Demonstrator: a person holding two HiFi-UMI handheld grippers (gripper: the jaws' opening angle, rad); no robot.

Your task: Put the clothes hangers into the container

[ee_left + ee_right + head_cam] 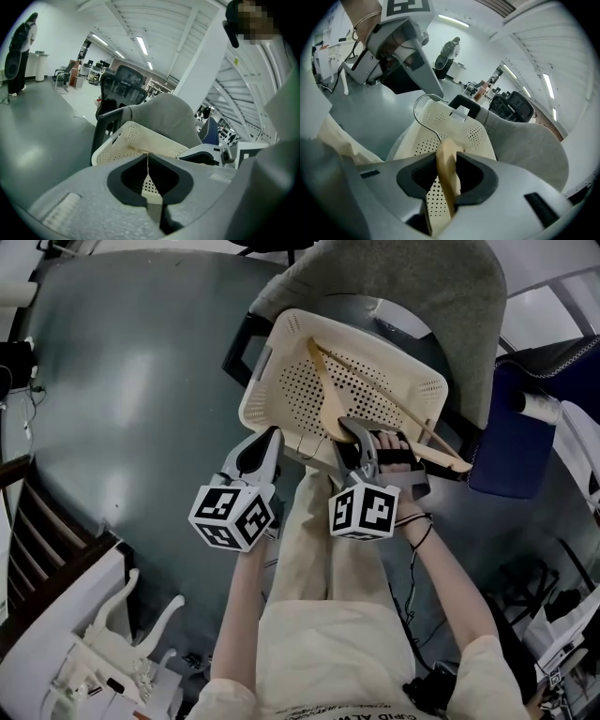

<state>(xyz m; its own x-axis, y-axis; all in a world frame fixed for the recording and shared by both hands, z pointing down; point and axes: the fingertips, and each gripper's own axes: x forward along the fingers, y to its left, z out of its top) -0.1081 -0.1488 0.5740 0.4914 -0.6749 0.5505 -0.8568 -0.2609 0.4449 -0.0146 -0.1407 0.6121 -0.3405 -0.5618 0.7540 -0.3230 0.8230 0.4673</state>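
Head view: the wooden hanger [330, 395] lies slanted inside the perforated basket [258, 390] on the chair seat [441, 315]. My right gripper [354, 432] is at its near end, lowering it in.

Left gripper view: my left gripper [148, 157] is closed on nothing, idle beside the basket.

Right gripper view: my jaws are opening with the hanger's arm between the pads, to release it, I judge.

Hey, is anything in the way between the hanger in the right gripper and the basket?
Nothing visible stands in the way. The hanger sits between the right gripper's opening jaws and already lies across the open basket.
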